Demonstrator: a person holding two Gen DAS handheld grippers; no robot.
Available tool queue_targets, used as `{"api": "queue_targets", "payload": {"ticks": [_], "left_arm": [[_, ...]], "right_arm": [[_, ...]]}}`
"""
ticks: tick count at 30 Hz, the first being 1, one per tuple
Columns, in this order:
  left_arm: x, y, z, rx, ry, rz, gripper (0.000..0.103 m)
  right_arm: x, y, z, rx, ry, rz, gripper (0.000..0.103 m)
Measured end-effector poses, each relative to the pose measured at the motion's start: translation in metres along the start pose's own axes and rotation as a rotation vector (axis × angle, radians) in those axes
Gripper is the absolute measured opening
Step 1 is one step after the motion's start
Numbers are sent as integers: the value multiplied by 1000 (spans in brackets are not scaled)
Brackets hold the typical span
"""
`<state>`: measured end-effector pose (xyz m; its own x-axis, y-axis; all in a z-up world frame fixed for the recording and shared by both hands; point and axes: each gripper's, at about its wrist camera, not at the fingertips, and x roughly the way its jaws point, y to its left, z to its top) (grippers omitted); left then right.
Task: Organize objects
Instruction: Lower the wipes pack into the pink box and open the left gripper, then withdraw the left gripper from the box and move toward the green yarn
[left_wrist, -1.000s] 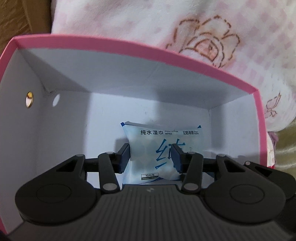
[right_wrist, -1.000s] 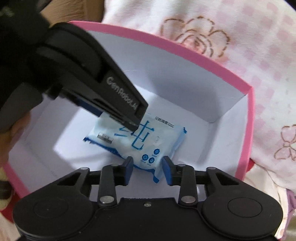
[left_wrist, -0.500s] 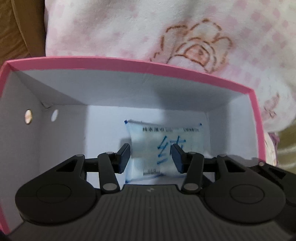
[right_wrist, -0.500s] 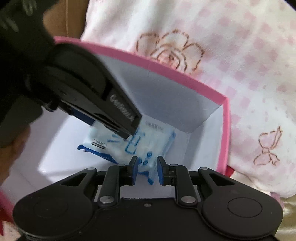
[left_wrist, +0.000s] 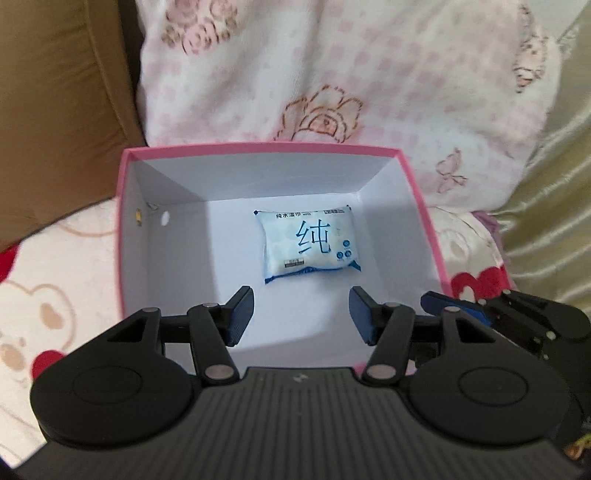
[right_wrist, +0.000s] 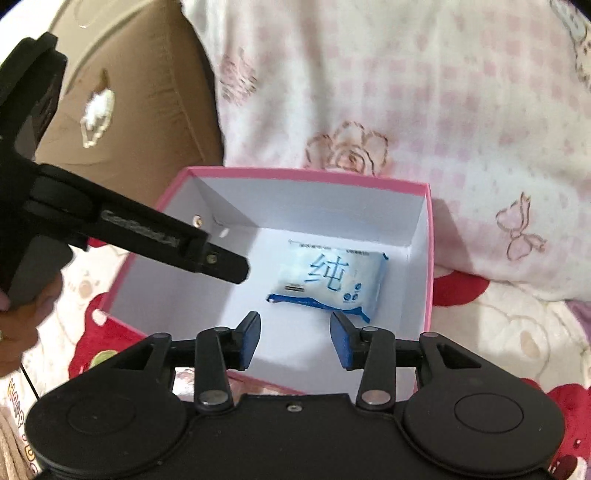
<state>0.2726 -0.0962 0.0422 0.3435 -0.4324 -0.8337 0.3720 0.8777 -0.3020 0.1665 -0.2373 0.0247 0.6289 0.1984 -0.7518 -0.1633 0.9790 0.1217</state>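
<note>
A white and blue wet-wipe pack (left_wrist: 309, 243) lies flat on the floor of a pink-rimmed white box (left_wrist: 258, 148), toward its far right side. My left gripper (left_wrist: 301, 317) hangs above the box's near part, its jaws opening with nothing between them. In the right wrist view the same wet-wipe pack (right_wrist: 330, 278) rests in the pink box (right_wrist: 306, 173), and my right gripper (right_wrist: 295, 341) is raised above the near edge, jaws opening and empty. The left gripper's body (right_wrist: 147, 236) reaches in from the left over the box.
The box sits on a bedspread printed with red hearts and bears (left_wrist: 55, 295). A pink checked quilt with rose prints (left_wrist: 332, 92) rises behind it. A brown cushion (left_wrist: 62, 110) stands at the back left, and greenish satin fabric (left_wrist: 554, 184) lies at the right. A hand (right_wrist: 22, 317) holds the left tool.
Both grippers have risen out of the box and let go of the wipe pack, which now lies flat on the box floor. Both sets of jaws stand wider apart.
</note>
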Motion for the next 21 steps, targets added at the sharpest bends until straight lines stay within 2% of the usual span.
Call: {"api": "queue_targets", "payload": {"ticks": [2,5,9,16,18,21], "left_arm": [[-15,-1,-6,23,-11,5,58],[-37,-2,-17,46,-19,10,59],[-56,-2,-28,62,-41,15,59],[-85,-2,-49,106,-52,15,64],[-91,-3,-56,125,-55,20,66],[-101,-4,-66,140,-53,7,67]], "right_arm": [[-12,0,5,1,-13,7,48],[-17,9,6,-14,-22,9,59],[-47,29,0,-86,-26,-43,61],[-71,40,-4,-60,-54,-43,71],[-76,43,-8,-49,-61,-51,79],[-82,50,-16,-62,-63,-70,80]]}}
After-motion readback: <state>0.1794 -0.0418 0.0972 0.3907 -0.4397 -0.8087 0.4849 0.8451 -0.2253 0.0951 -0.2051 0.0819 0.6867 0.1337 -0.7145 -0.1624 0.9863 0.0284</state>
